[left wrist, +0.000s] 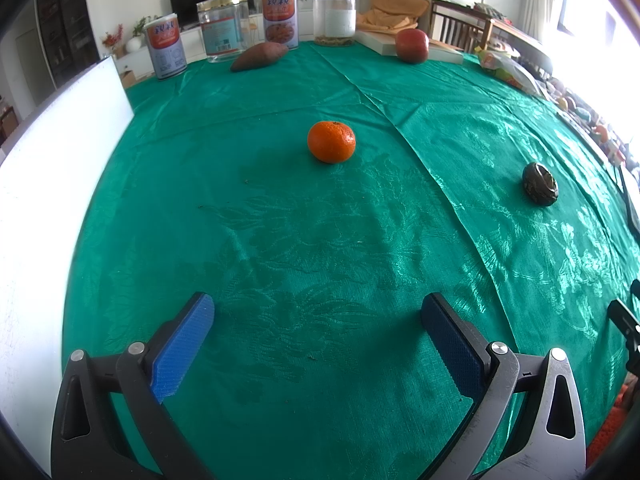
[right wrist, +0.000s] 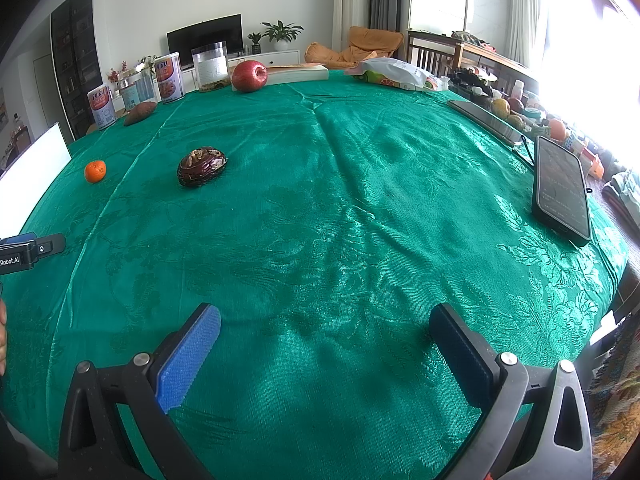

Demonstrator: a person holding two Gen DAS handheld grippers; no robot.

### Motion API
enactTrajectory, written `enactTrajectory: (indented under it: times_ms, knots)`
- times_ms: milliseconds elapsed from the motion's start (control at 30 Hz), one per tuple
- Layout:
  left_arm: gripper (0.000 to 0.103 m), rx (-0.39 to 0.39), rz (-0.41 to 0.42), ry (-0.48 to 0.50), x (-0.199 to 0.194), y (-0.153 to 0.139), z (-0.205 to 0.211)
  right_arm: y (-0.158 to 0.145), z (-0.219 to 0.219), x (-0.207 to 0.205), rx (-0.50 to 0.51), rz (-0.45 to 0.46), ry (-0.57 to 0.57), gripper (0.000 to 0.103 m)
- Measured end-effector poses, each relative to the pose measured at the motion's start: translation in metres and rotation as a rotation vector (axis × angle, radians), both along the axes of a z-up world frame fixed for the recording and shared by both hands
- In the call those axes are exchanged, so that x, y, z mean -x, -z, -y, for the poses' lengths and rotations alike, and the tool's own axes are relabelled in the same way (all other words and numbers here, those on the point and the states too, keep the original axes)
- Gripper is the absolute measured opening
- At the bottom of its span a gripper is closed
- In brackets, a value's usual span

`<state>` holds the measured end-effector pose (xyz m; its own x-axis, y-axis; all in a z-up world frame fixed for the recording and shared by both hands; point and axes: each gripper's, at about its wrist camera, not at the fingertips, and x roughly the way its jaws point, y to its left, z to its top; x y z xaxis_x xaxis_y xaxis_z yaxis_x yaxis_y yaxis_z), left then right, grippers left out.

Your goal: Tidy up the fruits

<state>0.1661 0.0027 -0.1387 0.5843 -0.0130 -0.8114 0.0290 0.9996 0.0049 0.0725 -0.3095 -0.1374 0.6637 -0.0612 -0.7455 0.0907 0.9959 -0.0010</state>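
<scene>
Facing both grippers' wide-apart, empty jaws: orange (left wrist: 331, 141) well ahead, wrinkled dark fruit (right wrist: 202, 166) far left.

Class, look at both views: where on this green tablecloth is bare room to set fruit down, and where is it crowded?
Bare cloth lies ahead of the open left tool, up to the orange. More spreads ahead of the open right tool, bordered by the dark wrinkled fruit and phone. Crowded: the far edge with tins, jars, sweet potato and apple.

Orange tangerine (left wrist: 331, 141) on green, seemingly floral tablecloth (left wrist: 320, 240)
</scene>
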Motion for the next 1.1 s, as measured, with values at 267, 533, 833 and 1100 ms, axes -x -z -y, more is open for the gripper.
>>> enactTrajectory:
  times_ms: [267, 533, 833, 1100]
  knots:
    - [0.102, 0.000, 0.000, 0.000, 0.0001, 0.0000, 0.0000, 0.0001, 0.0000, 0.0001, 0.000, 0.001, 0.000, 0.103]
    - [0.102, 0.000, 0.000, 0.000, 0.0002, -0.0001, 0.0001, 0.0002, -0.0001, 0.0004, 0.000, 0.001, 0.000, 0.103]
    - [0.102, 0.001, 0.000, 0.001, 0.0001, 0.0000, -0.0001, 0.0003, 0.0000, 0.0006, 0.000, 0.002, 0.000, 0.103]
    - [0.102, 0.011, -0.022, 0.099, 0.0032, -0.0025, 0.0036, 0.0001, 0.0000, 0.0008, 0.000, 0.003, 0.000, 0.103]
